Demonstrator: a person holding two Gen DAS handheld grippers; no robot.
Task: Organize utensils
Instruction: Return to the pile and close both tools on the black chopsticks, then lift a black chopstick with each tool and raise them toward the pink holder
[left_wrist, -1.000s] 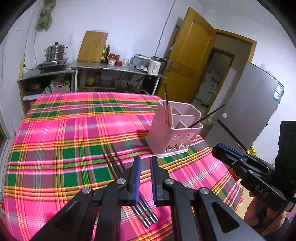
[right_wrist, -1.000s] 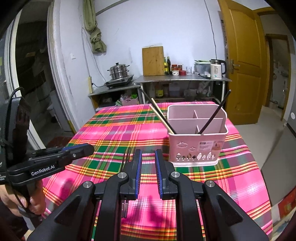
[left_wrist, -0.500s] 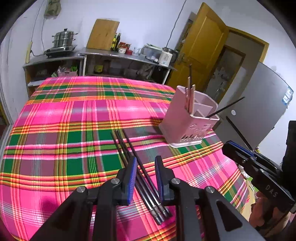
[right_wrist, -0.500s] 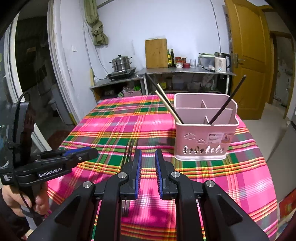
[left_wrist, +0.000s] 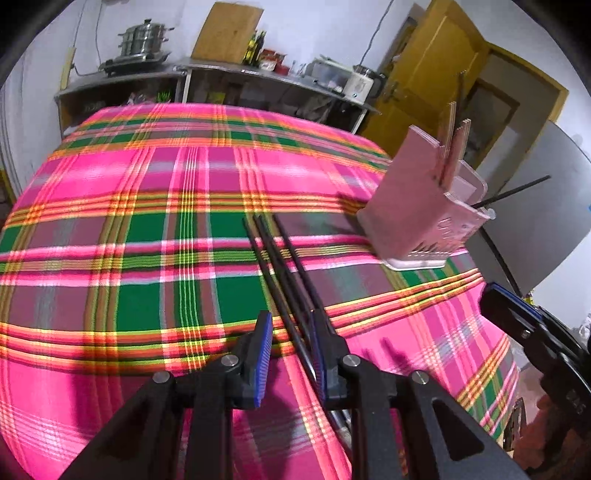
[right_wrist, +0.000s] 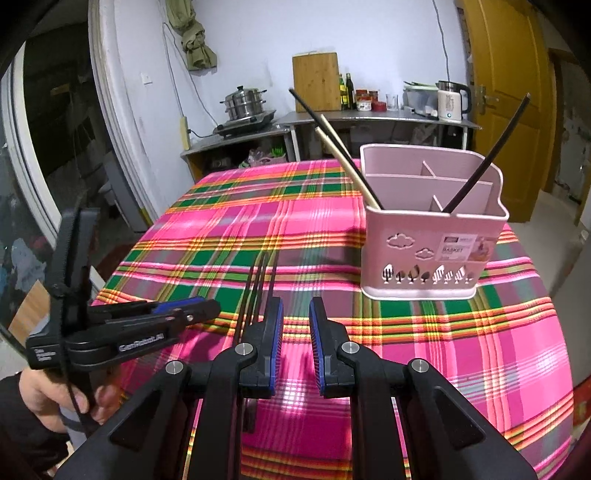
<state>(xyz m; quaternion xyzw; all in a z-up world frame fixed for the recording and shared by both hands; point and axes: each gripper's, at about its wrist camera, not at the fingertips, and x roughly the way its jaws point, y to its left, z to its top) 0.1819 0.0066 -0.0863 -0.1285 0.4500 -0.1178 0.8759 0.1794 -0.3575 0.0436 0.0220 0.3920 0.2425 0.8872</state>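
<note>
**Utensil sort: partly done, three black chopsticks left on the table**

Table with pink-and-green plaid cloth (right_wrist: 221, 236) fills both views. Only task items on it are the holder and the loose sticks.

Pink plastic divided utensil basket (right_wrist: 424, 266) stands upright on the right side of the table, further away than the loose sticks and well apart from them. Done so far, as I read it: a pair of light wooden chopsticks (right_wrist: 349, 166) and one black stick lean out of the basket's left end, and a single black chopstick (right_wrist: 484, 162) leans out of the right. Which rear compartments hold anything I can't tell.

Left to do: three long black chopsticks (left_wrist: 280, 266) lie flat, roughly parallel, near the middle of the table, running from the near edge toward the basket.

Left gripper (left_wrist: 291, 350) is low over the near ends of those sticks, blue-padded fingers apart, sticks passing between them and close to the right finger. Nothing clamped yet. Likely setting up the next pick.

Right gripper (right_wrist: 295, 347) sits just right of the same sticks, fingers apart with a modest gap, holding nothing.

Estimate: past halfway.
</note>
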